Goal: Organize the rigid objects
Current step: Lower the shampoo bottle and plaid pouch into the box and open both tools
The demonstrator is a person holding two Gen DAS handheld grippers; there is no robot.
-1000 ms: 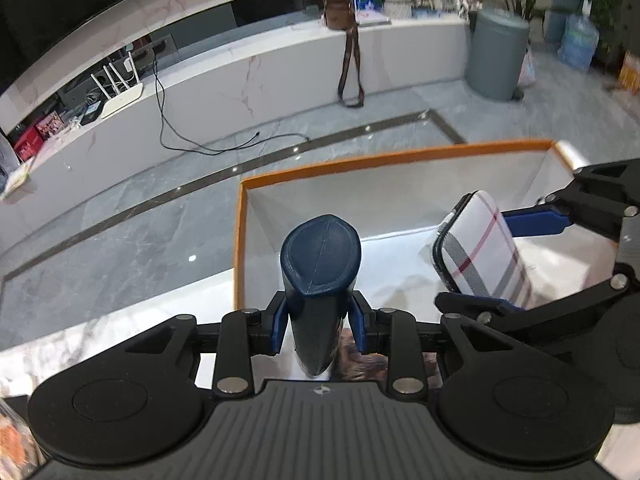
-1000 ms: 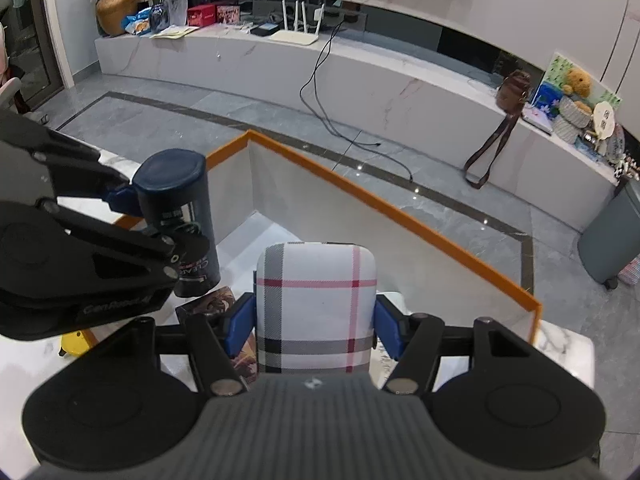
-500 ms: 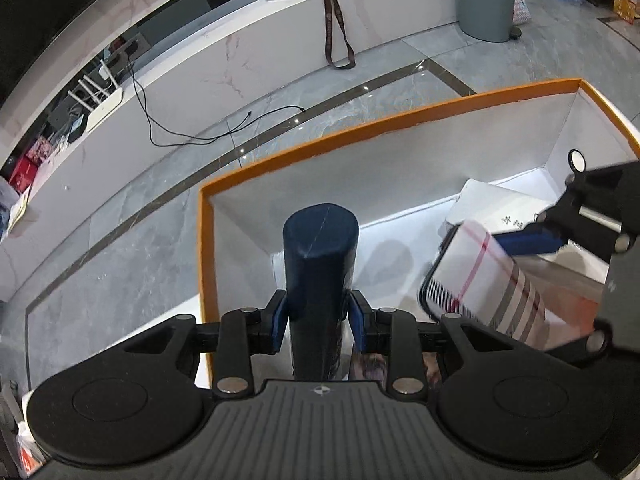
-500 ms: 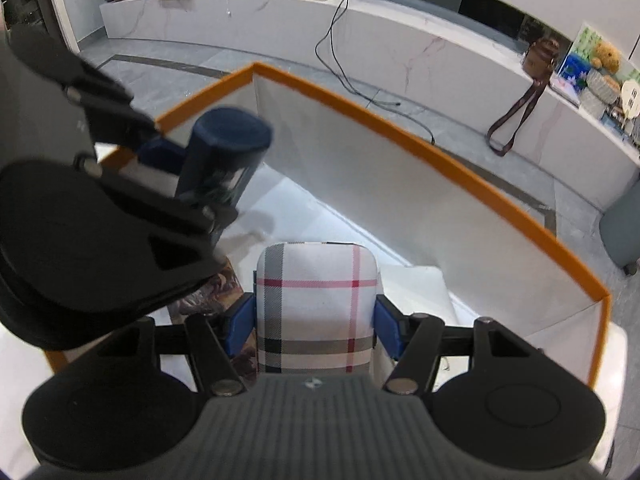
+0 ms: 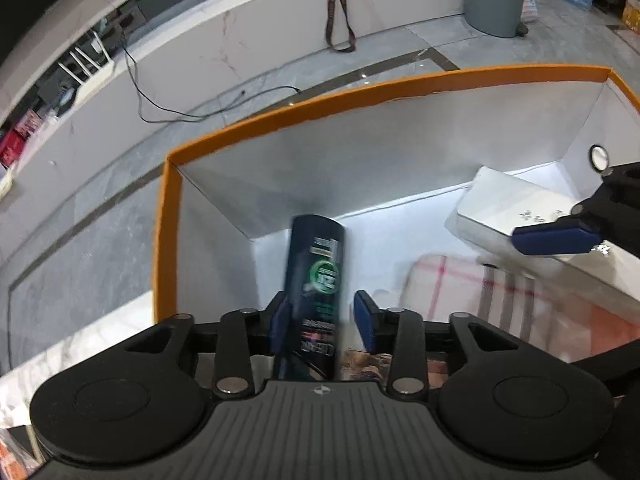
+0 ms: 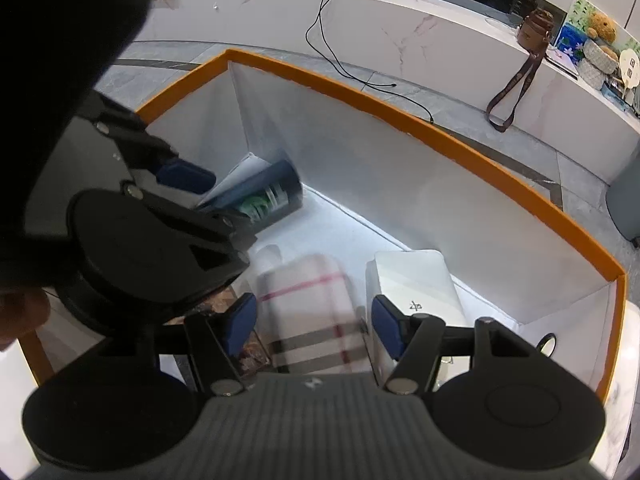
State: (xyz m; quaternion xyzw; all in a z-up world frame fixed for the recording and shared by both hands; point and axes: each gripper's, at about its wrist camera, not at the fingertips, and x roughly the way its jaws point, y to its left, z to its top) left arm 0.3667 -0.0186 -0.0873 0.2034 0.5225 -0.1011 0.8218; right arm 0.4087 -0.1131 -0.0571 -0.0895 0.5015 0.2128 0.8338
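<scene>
Looking along the left wrist view: the left gripper [image 5: 325, 316] has its jaws opening, blue pads apart. The dark navy cylindrical bottle with a green label [image 5: 318, 276] stands between them; a clear gap shows at the right pad, while contact at the left pad cannot be told through the blur. Its long axis runs near-to-far, cap end pointing to the far wall, inside the white box with an orange rim [image 5: 166, 216], near the box's left wall. To the right lies the white, red and grey plaid rectangular case [image 5: 472, 292], blurred, with a white rectangular carton [image 5: 500, 204] beyond it. One blue finger of the right gripper [image 5: 554, 239] shows over that carton.

Right wrist view: the right gripper [image 6: 310, 322] has its pads parted, each clear of the plaid case [image 6: 312, 312] lying between them; nothing gripped. Case is blurred, long axis near-to-far, on the box floor. White carton [image 6: 416, 276] sits just right of it. Bottle [image 6: 266, 196] lies tilted at far left, cap end toward the far wall, beside the left gripper's finger [image 6: 186, 176]. Orange rim [image 6: 440, 136] frames the box.
</scene>
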